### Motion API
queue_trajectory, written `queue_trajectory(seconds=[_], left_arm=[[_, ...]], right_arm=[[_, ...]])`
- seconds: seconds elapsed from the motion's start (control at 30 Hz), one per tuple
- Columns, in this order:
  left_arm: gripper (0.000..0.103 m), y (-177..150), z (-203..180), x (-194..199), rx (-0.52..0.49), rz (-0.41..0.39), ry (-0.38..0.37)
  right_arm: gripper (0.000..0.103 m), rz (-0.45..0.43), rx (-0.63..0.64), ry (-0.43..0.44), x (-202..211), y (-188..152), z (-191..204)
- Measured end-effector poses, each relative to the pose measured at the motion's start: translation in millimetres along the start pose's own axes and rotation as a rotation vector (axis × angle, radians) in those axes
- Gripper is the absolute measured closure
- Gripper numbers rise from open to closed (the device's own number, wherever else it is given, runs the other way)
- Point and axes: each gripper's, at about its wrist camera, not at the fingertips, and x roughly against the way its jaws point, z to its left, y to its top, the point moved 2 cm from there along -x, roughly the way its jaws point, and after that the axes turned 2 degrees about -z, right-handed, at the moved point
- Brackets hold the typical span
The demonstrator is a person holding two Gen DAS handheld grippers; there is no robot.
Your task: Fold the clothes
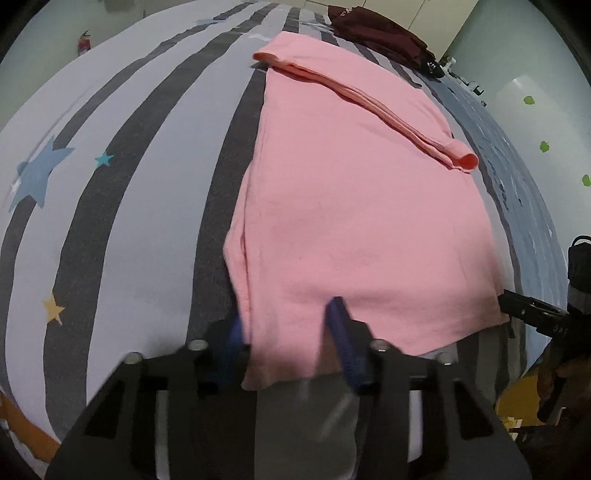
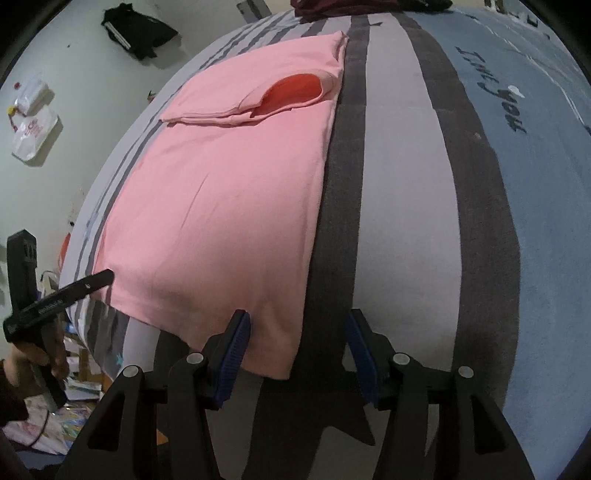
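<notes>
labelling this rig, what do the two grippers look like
Both match: the left gripper and right gripper have black angular plastic bodies with silver bolt heads and ribbed dark-blue pads on the fingers. No cables or sleeves are clearly visible.

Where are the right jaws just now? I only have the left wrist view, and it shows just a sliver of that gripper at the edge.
Observer: The right gripper has its jaws open, straddling the near right corner of the pink shirt. The corner lies between them, unpinched.
Operator: Does that side edge lie straight?
Observer: Fairly straight, yes. It runs along a dark stripe of the bedcover.
Operator: Anything on the floor past the bed's left edge?
Observer: A black garment and a white plastic bag lie there.
</notes>
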Motion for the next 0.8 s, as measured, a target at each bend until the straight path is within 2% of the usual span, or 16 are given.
queue_trajectory(seconds=[0.1,0.17,0.2,0.3,0.43,0.53,0.67,0.8], left_arm=[[0.092,-1,0,2,-0.001,0.001,-0.014],[0.095,-2,0,3,-0.001,0.002,-0.024],[0.096,-1,1,4,0.012,0.007,-0.034],[0.096,3,4,19,0.033,0.004,-0.071],[0.096,25,-8,48,0.0,-0.031,-0.118],[0.096,57,-14,80,0.003,-0.104,-0.163],[0.096,118,-21,101,0.011,-0.19,-0.214],[0.096,200,-30,76,-0.018,-0.246,-0.235]], right_arm=[[0.054,-0.005,0.0,0.036,-2,2,4],[0.074,0.01,-0.006,0.078,-5,2,7],[0.088,0.018,-0.013,0.095,-6,2,8],[0.096,0.023,-0.056,0.118,-3,1,7],[0.097,-0.016,-0.081,0.138,23,10,13],[0.097,-0.073,-0.082,0.141,52,31,23],[0.097,-0.176,-0.072,0.133,96,76,37],[0.097,-0.27,-0.076,0.093,110,143,42]])
